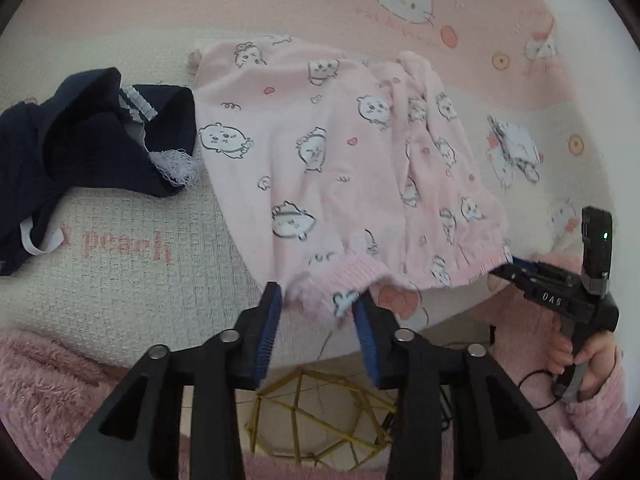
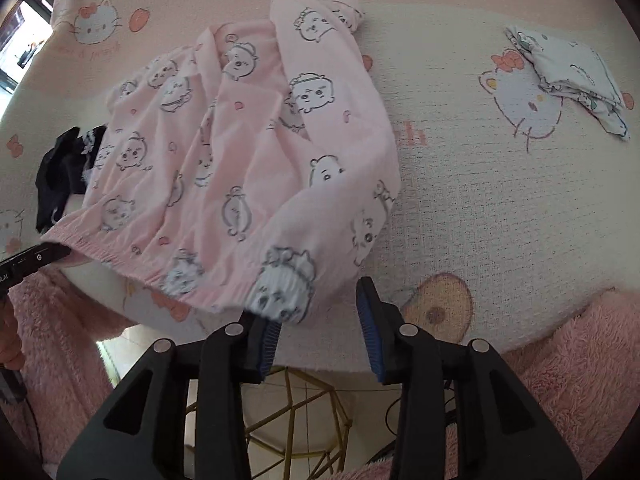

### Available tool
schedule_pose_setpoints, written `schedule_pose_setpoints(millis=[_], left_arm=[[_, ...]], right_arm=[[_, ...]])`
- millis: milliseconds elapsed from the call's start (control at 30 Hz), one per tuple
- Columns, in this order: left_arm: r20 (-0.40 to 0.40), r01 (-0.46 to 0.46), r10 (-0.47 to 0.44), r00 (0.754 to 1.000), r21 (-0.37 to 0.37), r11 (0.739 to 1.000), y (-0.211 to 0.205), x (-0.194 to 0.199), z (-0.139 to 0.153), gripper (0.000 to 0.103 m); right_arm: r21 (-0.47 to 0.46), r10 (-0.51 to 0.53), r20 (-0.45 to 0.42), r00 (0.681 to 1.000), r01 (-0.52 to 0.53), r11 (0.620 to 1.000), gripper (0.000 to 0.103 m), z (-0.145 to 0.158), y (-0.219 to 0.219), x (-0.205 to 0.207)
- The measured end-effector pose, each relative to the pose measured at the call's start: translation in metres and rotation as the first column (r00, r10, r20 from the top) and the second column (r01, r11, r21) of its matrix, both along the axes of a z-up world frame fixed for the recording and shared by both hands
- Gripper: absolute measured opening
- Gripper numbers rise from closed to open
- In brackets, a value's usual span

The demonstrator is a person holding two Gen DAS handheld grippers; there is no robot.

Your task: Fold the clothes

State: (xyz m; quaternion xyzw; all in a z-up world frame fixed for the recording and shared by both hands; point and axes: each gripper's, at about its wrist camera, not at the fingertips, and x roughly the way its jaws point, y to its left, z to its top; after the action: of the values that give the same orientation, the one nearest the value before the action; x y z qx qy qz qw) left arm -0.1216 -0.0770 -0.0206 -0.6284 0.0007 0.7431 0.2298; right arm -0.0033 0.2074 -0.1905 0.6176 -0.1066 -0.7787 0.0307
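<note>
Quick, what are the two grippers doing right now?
Left gripper: open, the pink pyjama top's hem loose between its fingers.
Right gripper: open, the top's cuff against one finger, not clamped.

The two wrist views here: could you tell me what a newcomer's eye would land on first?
Probably the pink cartoon-print garment spread across the middle of the cat-print table cover, its ribbed hem at the near edge. A dark navy garment lies crumpled to its left, and a small folded white piece sits far right.
</note>
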Motion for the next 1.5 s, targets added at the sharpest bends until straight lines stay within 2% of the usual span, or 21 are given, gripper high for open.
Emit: schedule_pose_setpoints(millis=[100,133,167,267,367,500,633,733,900,1033,1100,1167,1267,1333,1433,1500], left_arm=[[-0.078,0.106,-0.113,0.991,-0.096,0.990,0.016,0.019,0.014,0.045],[-0.094,0.134,-0.143,0.985,-0.099,0.986,0.020,0.022,0.016,0.045],[-0.097,0.157,-0.163,0.982,-0.071,0.985,0.022,0.021,0.015,0.045],[-0.033,0.231,-0.232,0.972,-0.025,0.973,0.045,0.022,-0.005,0.045],[0.042,0.285,-0.286,0.957,0.011,0.958,0.066,0.027,-0.028,0.042],[0.037,0.287,-0.286,0.958,-0.049,0.957,0.079,0.029,-0.041,0.036],[0.017,0.256,-0.255,0.967,-0.040,0.966,0.080,0.017,-0.044,0.028],[-0.002,0.248,-0.248,0.969,-0.039,0.968,0.081,0.007,-0.042,0.027],[-0.115,0.207,-0.206,0.972,-0.007,0.978,0.078,-0.006,-0.022,0.027],[-0.197,0.126,-0.122,0.973,0.010,0.992,0.063,-0.022,-0.019,0.027],[-0.190,0.102,-0.098,0.977,0.009,0.995,0.056,-0.027,-0.024,0.027],[-0.163,0.092,-0.088,0.983,0.014,0.996,0.050,-0.030,-0.027,0.027],[-0.129,0.129,-0.124,0.984,0.034,0.991,0.051,-0.017,-0.021,0.027],[-0.128,0.173,-0.168,0.977,0.026,0.985,0.052,-0.003,-0.014,0.027],[-0.084,0.229,-0.229,0.970,-0.011,0.973,0.056,0.012,-0.021,0.027],[-0.038,0.250,-0.251,0.967,-0.023,0.968,0.063,0.014,-0.035,0.027]], right_arm=[[-0.003,0.063,-0.014,0.998,-0.063,0.998,0.038,0.016,-0.011,0.012],[0.004,0.090,-0.022,0.996,-0.090,0.996,0.038,0.019,-0.018,0.015],[0.013,0.119,-0.029,0.992,-0.118,0.993,0.038,0.020,-0.025,0.017],[-0.031,0.219,-0.019,0.975,-0.220,0.975,0.038,0.014,-0.057,0.013],[-0.085,0.269,0.023,0.963,-0.266,0.960,0.038,-0.004,-0.081,0.009],[-0.082,0.305,0.033,0.952,-0.302,0.950,0.038,-0.022,-0.101,0.009],[-0.023,0.268,0.029,0.963,-0.268,0.963,0.037,-0.033,-0.093,-0.006],[0.007,0.278,0.005,0.961,-0.278,0.961,0.036,-0.032,-0.092,-0.016],[0.047,0.273,-0.089,0.958,-0.270,0.962,0.036,-0.015,-0.094,-0.021],[-0.001,0.190,-0.146,0.971,-0.192,0.981,0.036,-0.003,-0.077,-0.024],[-0.018,0.162,-0.139,0.977,-0.166,0.986,0.037,-0.004,-0.075,-0.027],[-0.037,0.185,-0.097,0.978,-0.189,0.981,0.039,-0.010,-0.078,-0.029],[-0.052,0.253,-0.065,0.965,-0.256,0.965,0.039,-0.014,-0.092,-0.029],[-0.052,0.297,-0.089,0.951,-0.303,0.952,0.038,-0.007,-0.104,-0.021],[0.003,0.370,-0.065,0.927,-0.371,0.929,0.038,-0.014,-0.116,-0.012],[0.036,0.376,-0.026,0.926,-0.375,0.926,0.038,-0.030,-0.119,-0.016]])
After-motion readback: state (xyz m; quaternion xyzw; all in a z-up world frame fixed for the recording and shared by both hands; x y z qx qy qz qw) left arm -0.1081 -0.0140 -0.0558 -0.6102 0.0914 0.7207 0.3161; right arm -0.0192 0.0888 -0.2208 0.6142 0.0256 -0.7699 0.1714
